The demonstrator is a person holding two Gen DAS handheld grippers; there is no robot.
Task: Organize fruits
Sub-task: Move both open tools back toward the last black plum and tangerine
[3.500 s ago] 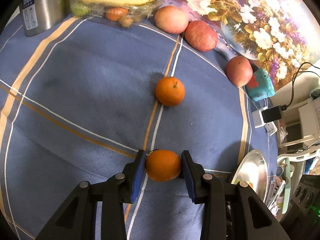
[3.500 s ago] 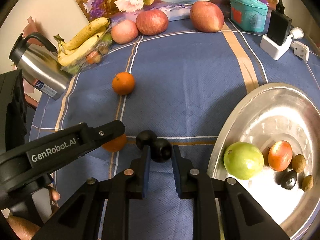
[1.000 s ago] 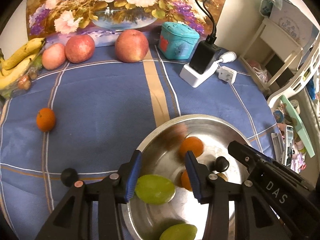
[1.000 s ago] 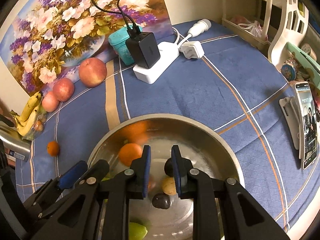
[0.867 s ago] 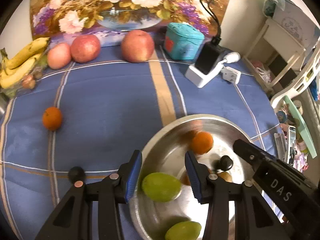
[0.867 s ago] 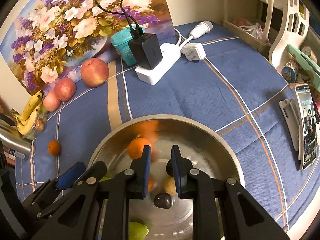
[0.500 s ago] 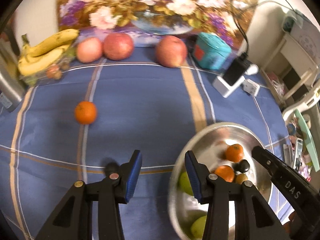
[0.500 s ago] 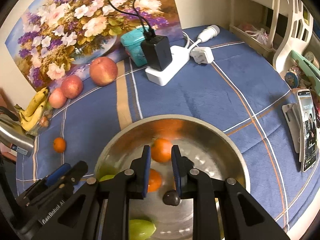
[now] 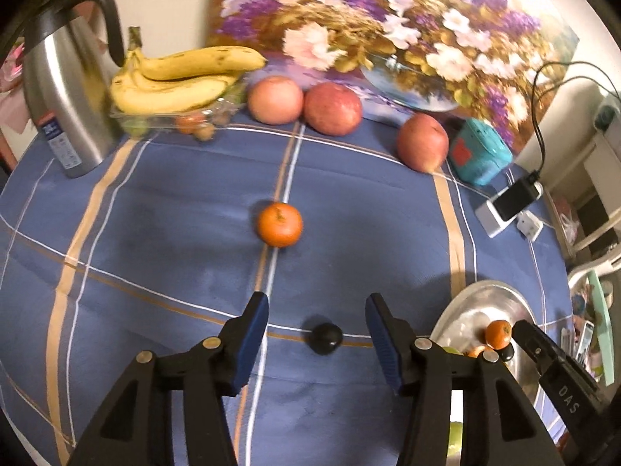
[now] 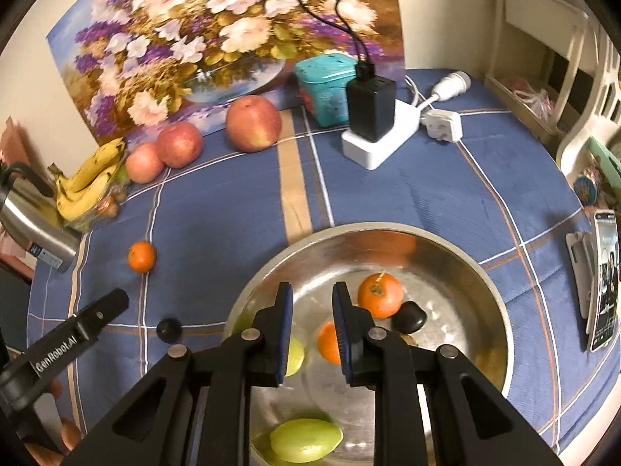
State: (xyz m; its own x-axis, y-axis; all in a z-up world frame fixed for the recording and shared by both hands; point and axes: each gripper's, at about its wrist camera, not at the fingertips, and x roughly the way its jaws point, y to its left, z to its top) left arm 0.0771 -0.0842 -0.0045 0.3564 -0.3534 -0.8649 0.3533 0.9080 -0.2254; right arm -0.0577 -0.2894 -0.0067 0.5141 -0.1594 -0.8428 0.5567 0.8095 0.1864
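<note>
Hovering over the blue checked tablecloth [image 9: 163,209], the left gripper [image 9: 316,339] had its blue-padded jaws standing wide and had just been opening further; a small black round fruit [image 9: 327,338] lay on the cloth in the gap between them, touched by neither pad. Further up the cloth, on a white stripe, sat a lone round orange tangerine [image 9: 279,223], well apart from the gripper. Along the far edge, in front of a flower painting [image 9: 388,27], three reddish apples [image 9: 332,108] rested, two of them touching and the third off to the right beside a small teal box [image 9: 479,155]. A bunch of yellow bananas [image 9: 182,77] lay on a clear plastic tray next to a steel kettle with a black handle [image 9: 66,89]. The right gripper [image 10: 312,330] hung over the round shiny metal bowl [image 10: 485,283] with its jaws narrow and nothing between them. Inside the bowl lay two orange tangerines [image 10: 379,295], a dark glossy fruit [image 10: 409,316] touching the upper one, and two pale green fruits [image 10: 306,440], one partly hidden behind the left finger. A white power strip with a black charger [image 10: 372,116] stood beyond the bowl, and a phone on a stand [image 10: 601,279] was at the right edge.
</note>
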